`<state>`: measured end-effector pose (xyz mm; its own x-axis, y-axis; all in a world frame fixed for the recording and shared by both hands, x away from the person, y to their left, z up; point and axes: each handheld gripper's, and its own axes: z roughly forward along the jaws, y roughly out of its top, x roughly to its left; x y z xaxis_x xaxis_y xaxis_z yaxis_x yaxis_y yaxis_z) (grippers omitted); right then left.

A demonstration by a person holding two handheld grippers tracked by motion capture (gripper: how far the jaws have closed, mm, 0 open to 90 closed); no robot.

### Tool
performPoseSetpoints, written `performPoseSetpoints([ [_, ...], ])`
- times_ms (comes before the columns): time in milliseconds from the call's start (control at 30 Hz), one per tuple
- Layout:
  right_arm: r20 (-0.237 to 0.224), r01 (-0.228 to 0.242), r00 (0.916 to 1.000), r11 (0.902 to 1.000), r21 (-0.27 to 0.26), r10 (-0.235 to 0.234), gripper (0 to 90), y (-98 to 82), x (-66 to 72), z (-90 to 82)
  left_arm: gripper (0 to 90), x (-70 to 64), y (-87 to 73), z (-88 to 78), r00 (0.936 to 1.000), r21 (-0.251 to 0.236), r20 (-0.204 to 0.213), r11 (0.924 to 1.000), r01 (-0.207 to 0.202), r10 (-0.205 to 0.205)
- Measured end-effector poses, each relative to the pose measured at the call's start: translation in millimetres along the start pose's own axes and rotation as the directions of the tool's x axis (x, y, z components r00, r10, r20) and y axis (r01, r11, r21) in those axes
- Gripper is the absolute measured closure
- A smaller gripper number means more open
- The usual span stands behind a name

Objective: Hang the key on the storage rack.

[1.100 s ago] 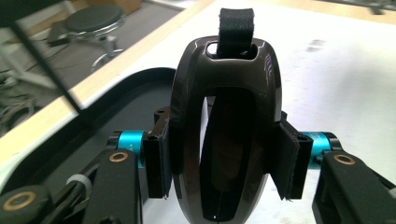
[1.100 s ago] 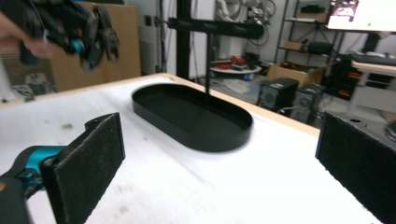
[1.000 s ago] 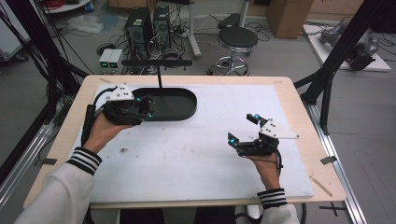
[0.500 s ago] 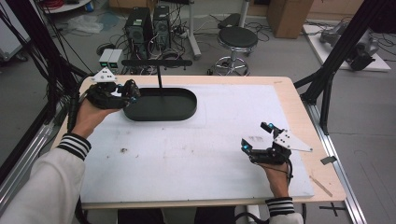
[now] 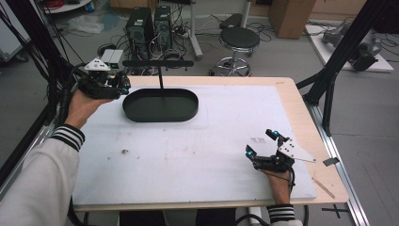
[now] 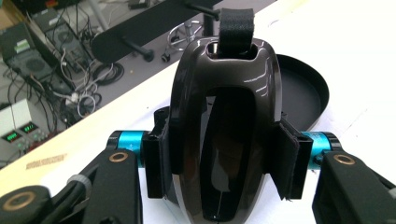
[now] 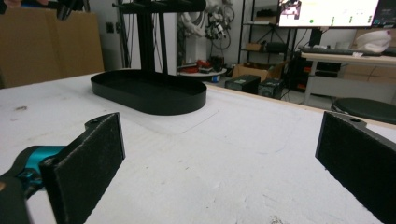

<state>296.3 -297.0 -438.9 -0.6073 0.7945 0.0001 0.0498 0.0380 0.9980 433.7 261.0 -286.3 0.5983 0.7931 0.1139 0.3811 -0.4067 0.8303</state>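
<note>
Resting between the two pads of the left gripper (image 6: 219, 156), a glossy dark brown shell-shaped part (image 6: 224, 140) is clamped on both of its long sides. A black strap loop (image 6: 236, 25) stands out of the slot at the part's far end. In the left gripper view the pads press flat against the part's flanks, and the blue collars of the jaws show on either side of it.

In the high view the left gripper (image 5: 123, 84) is held off the table at the far left corner, just beside the left end of the black oval tray (image 5: 134, 112). The part itself is too small to make out there. The tray lies on the white mat (image 5: 188, 155) near the table's far edge. A thin black post (image 5: 161, 79) rises from behind the tray and carries a horizontal black bar (image 5: 157, 63).

The right gripper (image 5: 261, 143) is low over the mat near the table's near right corner, well apart from the tray. Its jaws stand wide with nothing between them; in the right gripper view the two black pads (image 7: 88, 163) frame bare mat, with the tray farther off.

A round black stool (image 5: 240, 37) stands on the floor beyond the table, and computer towers (image 5: 150, 23) stand to its left.
</note>
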Motion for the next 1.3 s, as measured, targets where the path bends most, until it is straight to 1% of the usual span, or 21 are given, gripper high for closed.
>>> performPoseSetpoints([
  [67, 0.001, -0.006, 1.0000, 1.0000, 0.003, 0.006, 0.3, -0.9, 0.1, 0.0, 48.6, 2.2, 2.2, 0.0, 1.0000, 0.010, -0.009, 1.0000, -0.001, 0.001],
  [133, -0.001, -0.001, 1.0000, 1.0000, 0.004, 0.001, 0.3, -2.1, -0.6, 0.9, 48.6, 4.3, 4.8, 0.1, 0.9999, 0.017, -0.014, 0.9999, 0.002, -0.002],
  [167, -0.008, -0.007, 0.9999, 0.9999, 0.011, 0.007, 0.3, -2.6, -0.4, 1.1, 48.6, 5.0, 6.2, 0.2, 0.9998, 0.024, -0.018, 0.9997, 0.003, -0.003],
  [200, -0.009, 0.003, 1.0000, 0.9999, 0.010, -0.003, 0.3, -2.7, -0.7, 1.8, 48.6, 5.9, 7.7, 0.6, 0.9998, 0.033, -0.021, 0.9995, 0.002, -0.001],
  [233, -0.009, -0.001, 1.0000, 0.9999, 0.017, 0.001, 0.3, -2.9, 0.1, 1.9, 48.5, 6.6, 9.1, 1.1, 0.9997, 0.041, -0.025, 0.9992, 0.002, -0.001],
  [300, -0.012, 0.006, 0.9999, 0.9999, 0.013, -0.006, 0.3, -3.3, -0.6, 3.3, 48.6, 7.7, 12.0, 2.2, 0.9995, 0.053, -0.032, 0.9985, 0.007, -0.006],
  [400, -0.006, -0.005, 1.0000, 0.9999, 0.010, 0.005, 0.3, -4.1, -2.0, 4.6, 48.6, 10.0, 16.5, 4.5, 0.9989, 0.077, -0.046, 0.9970, 0.007, -0.003],
  [467, -0.005, -0.010, 0.9999, 0.9999, 0.007, 0.010, 0.3, -4.7, -2.0, 3.9, 48.6, 11.3, 19.4, 5.6, 0.9987, 0.081, -0.051, 0.9966, 0.015, -0.011],
  [500, -0.005, -0.010, 0.9999, 0.9999, 0.007, 0.010, 0.3, -4.7, -2.0, 3.9, 48.6, 11.9, 20.8, 5.9, 0.9985, 0.084, -0.054, 0.9964, 0.012, -0.008],
  [567, -0.002, -0.017, 0.9999, 0.9999, 0.002, 0.017, 0.3, -6.5, -2.5, 3.8, 48.6, 13.7, 22.3, 7.1, 0.9983, 0.090, -0.055, 0.9956, 0.024, -0.020],
  [633, -0.002, -0.022, 0.9998, 0.9998, 0.005, 0.022, 0.3, -7.2, -2.3, 4.1, 48.6, 15.0, 23.7, 8.6, 0.9977, 0.101, -0.066, 0.9947, 0.022, -0.015],
  [667, -0.004, -0.017, 0.9998, 0.9999, 0.004, 0.017, 0.3, -8.2, -2.7, 4.6, 48.6, 15.8, 24.5, 9.0, 0.9976, 0.099, -0.067, 0.9947, 0.025, -0.019],
  [700, -0.006, -0.023, 0.9997, 0.9997, 0.005, 0.023, 0.3, -9.1, -1.9, 5.1, 48.6, 16.7, 25.2, 9.4, 0.9975, 0.100, -0.066, 0.9946, 0.030, -0.024],
  [800, -0.004, -0.012, 0.9999, 0.9998, 0.016, 0.012, 0.3, -10.8, -0.9, 6.3, 48.6, 18.8, 27.8, 11.4, 0.9969, 0.108, -0.075, 0.9936, 0.033, -0.025],
  [900, -0.006, -0.024, 0.9997, 0.9997, 0.006, 0.024, 0.3, -11.2, -0.4, 5.6, 48.6, 21.0, 30.2, 13.8, 0.9965, 0.107, -0.078, 0.9936, 0.037, -0.029],
  [933, -0.003, -0.017, 0.9999, 0.9999, -0.001, 0.017, 0.3, -11.3, -0.8, 5.7, 48.6, 21.7, 30.7, 14.8, 0.9965, 0.105, -0.078, 0.9937, 0.040, -0.032],
  [1033, -0.001, -0.015, 0.9999, 0.9999, -0.001, 0.015, 0.3, -11.5, -0.8, 5.5, 48.6, 23.8, 32.3, 18.2, 0.9959, 0.110, -0.083, 0.9929, 0.046, -0.037],
  [1100, -0.002, -0.015, 0.9999, 0.9999, -0.003, 0.015, 0.3, -11.5, -0.8, 5.4, 48.6, 25.5, 32.9, 19.9, 0.9955, 0.101, -0.083, 0.9934, 0.055, -0.046],
  [1267, -0.002, -0.010, 0.9999, 0.9999, -0.004, 0.010, 0.3, -11.7, -0.9, 5.5, 48.6, 29.0, 31.2, 25.3, 0.9948, 0.111, -0.087, 0.9919, 0.062, -0.052],
  [1300, -0.005, -0.020, 0.9998, 0.9998, 0.002, 0.020, 0.3, -11.7, 0.1, 5.2, 48.6, 29.7, 30.9, 26.1, 0.9945, 0.113, -0.088, 0.9913, 0.066, -0.057],
])
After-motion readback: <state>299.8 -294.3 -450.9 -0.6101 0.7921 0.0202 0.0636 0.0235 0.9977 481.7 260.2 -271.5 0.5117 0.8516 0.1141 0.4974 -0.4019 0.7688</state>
